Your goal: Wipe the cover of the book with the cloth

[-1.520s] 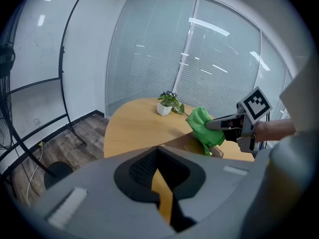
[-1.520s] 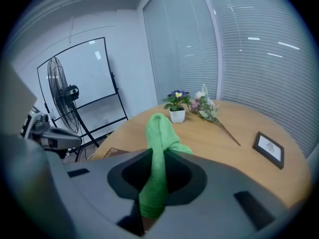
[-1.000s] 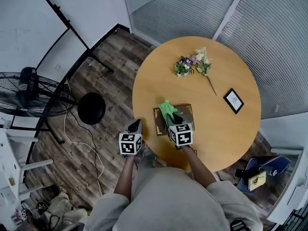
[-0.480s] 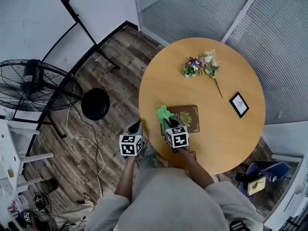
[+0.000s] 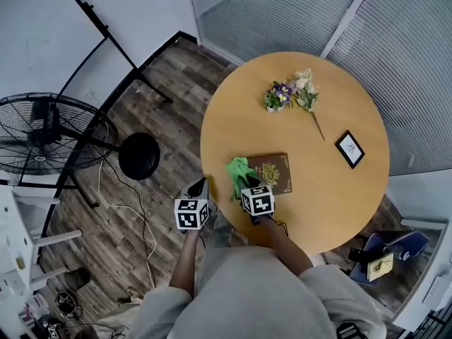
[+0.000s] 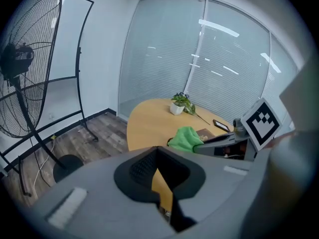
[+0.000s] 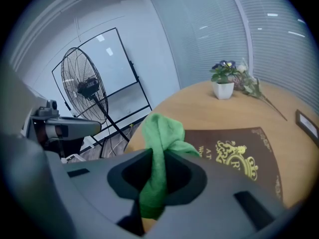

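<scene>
Head view: brown book [image 5: 275, 172] lies near the left, near edge of the round desk [image 5: 240, 111]; green cloth [image 5: 238, 169] covers the book's left end, held by the right claw [image 5: 248, 183]; left claw [image 5: 200, 187] hangs just off the desk's rim. Left gripper view: jaws meet at their tips, nothing between them. Right gripper view: jaws clamp the bunched cloth over the book's cover.

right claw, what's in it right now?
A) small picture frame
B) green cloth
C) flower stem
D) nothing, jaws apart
B: in the right gripper view, the right claw is clamped on the green cloth, whose bunched end sits at the left edge of the brown book.
</scene>
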`<state>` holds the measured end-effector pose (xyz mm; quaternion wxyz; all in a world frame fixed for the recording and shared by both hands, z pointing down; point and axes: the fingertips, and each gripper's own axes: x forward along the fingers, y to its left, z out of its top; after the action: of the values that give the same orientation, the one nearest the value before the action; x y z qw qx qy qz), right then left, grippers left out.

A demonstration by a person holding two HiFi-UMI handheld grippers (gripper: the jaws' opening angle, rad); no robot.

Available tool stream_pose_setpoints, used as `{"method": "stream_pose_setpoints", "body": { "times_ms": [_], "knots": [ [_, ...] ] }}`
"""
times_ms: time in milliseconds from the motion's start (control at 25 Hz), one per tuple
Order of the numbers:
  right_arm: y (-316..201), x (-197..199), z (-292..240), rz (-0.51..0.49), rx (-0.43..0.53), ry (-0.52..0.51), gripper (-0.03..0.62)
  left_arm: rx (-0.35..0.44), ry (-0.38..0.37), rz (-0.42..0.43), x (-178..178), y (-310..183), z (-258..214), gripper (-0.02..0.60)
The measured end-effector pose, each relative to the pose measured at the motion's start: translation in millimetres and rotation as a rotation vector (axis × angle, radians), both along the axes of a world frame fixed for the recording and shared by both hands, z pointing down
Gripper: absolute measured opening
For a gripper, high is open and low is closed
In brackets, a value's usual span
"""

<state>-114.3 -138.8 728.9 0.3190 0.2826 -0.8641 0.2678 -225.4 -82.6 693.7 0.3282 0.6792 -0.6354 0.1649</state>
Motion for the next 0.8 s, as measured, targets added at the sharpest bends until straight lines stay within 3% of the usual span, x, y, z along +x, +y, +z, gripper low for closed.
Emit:
{"method": "stream_pose_setpoints", "body": {
  "times_ms": [800],
  "knots": [
    [-36.1, 86.7, 2.5, 0.132, 0.012, 0.032, 0.071, 0.007, 0.008, 0.138, 57.5, -43.2, -1.7, 0.006]
  ]
}}
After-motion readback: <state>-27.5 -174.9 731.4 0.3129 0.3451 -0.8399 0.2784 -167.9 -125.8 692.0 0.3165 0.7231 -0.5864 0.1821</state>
